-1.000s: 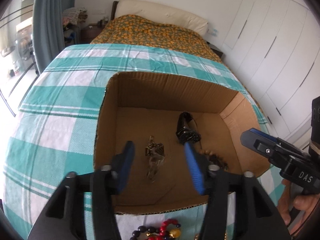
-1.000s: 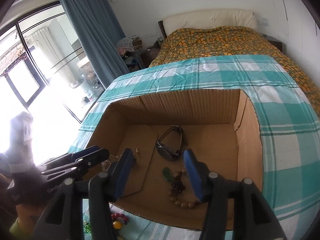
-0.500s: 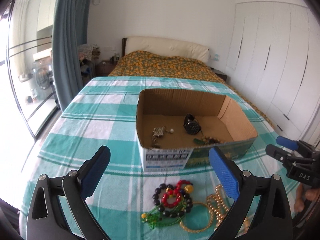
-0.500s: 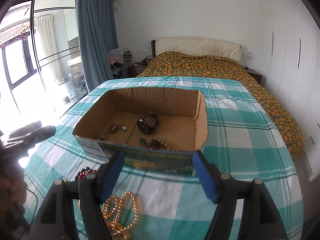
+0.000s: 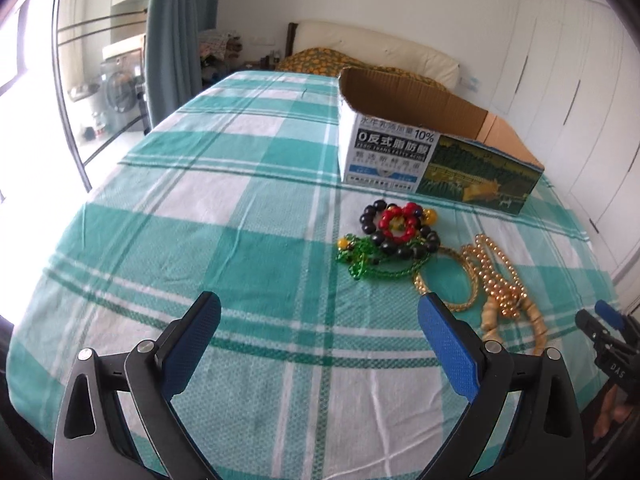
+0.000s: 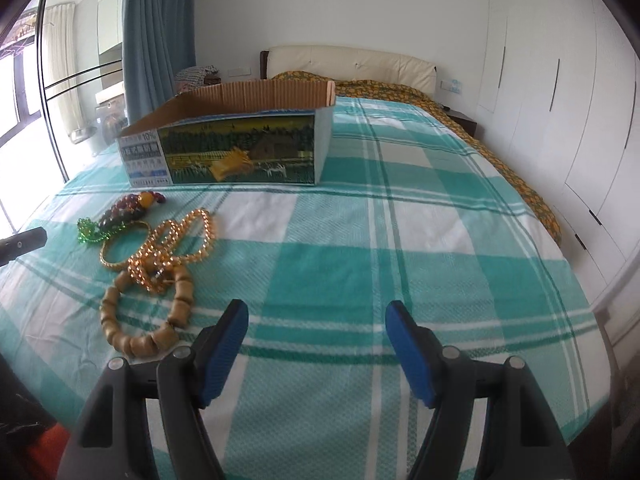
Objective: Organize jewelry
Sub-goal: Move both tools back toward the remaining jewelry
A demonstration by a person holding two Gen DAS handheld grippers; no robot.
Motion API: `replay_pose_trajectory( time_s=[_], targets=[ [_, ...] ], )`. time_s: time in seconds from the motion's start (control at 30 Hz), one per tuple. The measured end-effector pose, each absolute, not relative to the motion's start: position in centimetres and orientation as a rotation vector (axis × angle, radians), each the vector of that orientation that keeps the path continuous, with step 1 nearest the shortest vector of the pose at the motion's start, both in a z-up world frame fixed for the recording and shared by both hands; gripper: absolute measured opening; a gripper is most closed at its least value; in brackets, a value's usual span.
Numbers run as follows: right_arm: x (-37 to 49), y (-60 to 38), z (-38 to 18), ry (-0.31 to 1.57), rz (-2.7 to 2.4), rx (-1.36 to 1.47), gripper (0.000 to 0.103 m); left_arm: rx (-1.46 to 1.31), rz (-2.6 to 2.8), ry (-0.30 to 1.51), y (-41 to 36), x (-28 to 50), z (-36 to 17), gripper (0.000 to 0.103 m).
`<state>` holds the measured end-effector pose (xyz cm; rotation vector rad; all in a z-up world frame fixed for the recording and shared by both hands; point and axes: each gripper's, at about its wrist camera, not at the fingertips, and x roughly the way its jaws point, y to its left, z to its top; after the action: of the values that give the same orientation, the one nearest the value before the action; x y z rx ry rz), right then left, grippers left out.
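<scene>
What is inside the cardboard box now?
Only the bare brown inner walls of the cardboard box show. Its printed front wall covers the floor in both views, so whatever lies inside cannot be seen.

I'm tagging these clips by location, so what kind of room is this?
Most likely a bedroom: a bed with a cushioned headboard, white built-in wardrobes and a blue window curtain.
</scene>
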<state>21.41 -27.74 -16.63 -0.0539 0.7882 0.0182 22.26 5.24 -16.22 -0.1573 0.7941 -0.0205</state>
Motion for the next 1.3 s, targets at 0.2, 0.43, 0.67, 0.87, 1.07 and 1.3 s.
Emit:
replay_pose_trajectory(
  time_s=[0.2, 0.43, 0.67, 0.87, 1.07, 1.3],
  targets=[
    [21.0, -28.5, -18.1, 0.817, -0.017, -0.026, 0.073, -0.159, 0.006, 0.843, 5.6, 22.2, -18.3, 0.099],
    [20.3, -28.3, -18.8, 0.81, -0.032, -0.026, 0.073, -0.114, 0.024, 0.865, 5.0, 21.8, -19.4, 0.099],
    [20.1, -28.3, -19.0, 0.79, -0.045, -0.013, 0.077, -0.014, 0.02, 0.887, 3.8, 21.5, -19.9, 0.103],
    [19.9, -28.4, -18.9, 0.795, -0.018, -0.013, 0.078, -0.025, 0.035, 0.887, 3.8, 21.4, -19.9, 0.103],
    [19.7, -28.3, -19.0, 0.792, 0.004, -0.029, 0.081, -0.032, 0.054, 0.87, 3.7, 21.0, -19.9, 0.103],
    [19.6, -28.4, -19.1, 0.786, 0.023, -0.031, 0.083, -0.027, 0.048, 0.853, 3.7, 20.8, -20.0, 0.103]
  ],
)
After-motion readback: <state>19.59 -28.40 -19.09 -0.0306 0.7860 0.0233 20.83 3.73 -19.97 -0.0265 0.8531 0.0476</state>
